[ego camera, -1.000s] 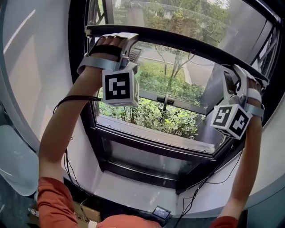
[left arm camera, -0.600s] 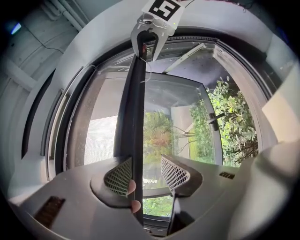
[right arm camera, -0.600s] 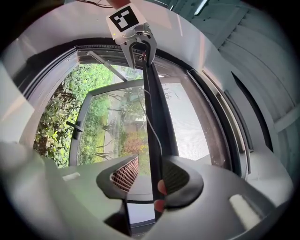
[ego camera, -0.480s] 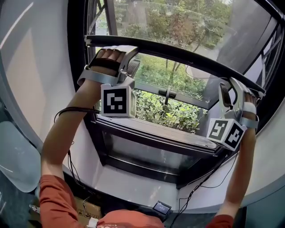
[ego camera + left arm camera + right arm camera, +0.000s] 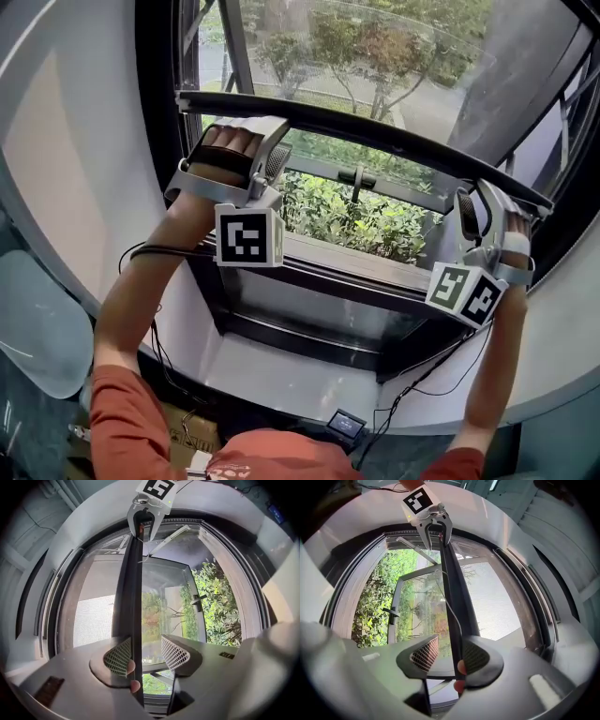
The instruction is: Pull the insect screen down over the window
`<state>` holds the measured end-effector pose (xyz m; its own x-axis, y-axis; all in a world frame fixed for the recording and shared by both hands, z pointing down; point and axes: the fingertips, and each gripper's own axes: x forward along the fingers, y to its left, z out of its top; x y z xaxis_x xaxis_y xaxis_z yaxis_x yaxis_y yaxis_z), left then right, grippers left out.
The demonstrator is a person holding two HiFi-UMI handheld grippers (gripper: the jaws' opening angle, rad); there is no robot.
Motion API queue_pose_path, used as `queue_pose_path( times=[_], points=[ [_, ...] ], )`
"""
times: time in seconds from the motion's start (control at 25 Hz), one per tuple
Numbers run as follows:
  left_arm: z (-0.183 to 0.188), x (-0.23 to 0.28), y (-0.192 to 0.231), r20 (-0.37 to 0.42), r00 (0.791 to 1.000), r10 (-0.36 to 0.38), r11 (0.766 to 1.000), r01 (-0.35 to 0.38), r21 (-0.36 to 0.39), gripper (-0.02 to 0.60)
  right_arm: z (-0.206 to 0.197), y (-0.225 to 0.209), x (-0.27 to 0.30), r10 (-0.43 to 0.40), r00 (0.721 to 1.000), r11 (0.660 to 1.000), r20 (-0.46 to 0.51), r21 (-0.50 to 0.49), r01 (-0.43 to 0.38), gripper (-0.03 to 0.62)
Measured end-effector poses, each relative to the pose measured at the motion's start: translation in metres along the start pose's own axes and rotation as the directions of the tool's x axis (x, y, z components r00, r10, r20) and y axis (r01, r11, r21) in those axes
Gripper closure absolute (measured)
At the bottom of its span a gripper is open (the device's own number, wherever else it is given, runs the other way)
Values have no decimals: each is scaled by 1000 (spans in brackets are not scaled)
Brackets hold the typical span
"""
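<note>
Since the screen bar (image 5: 375, 129) is only to be dragged down, it is seemingly hooked, not clamped: the left tool (image 5: 145, 652) and right tool (image 5: 450, 657) are held agape around its ends, partway down the window (image 5: 319, 281)

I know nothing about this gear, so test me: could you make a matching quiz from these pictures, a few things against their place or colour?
Things:
1. screen bar
2. left claw
3. right claw
4. shrubs

Descriptions:
A. green, outside the window
B. at the bar's right end
C. black, spanning the window
D. at the bar's left end

Pairs: 1-C, 2-D, 3-B, 4-A
</note>
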<state>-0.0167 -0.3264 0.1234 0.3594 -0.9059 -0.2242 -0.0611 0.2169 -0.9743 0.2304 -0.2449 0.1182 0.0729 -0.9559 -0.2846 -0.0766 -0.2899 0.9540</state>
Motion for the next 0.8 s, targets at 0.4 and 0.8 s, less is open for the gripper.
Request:
queue_pose_path(
  times=[0.4,0.8],
  points=[
    [2,-19,-68,-10,998,-68,998,68,1,394,-9,68,-20,59,998,998,0,27,-59,431],
    [4,-26,-90,3,990,-141,989,141,-35,393,-9,90,-29,166,986,984,-11,75,-164,433]
  ],
)
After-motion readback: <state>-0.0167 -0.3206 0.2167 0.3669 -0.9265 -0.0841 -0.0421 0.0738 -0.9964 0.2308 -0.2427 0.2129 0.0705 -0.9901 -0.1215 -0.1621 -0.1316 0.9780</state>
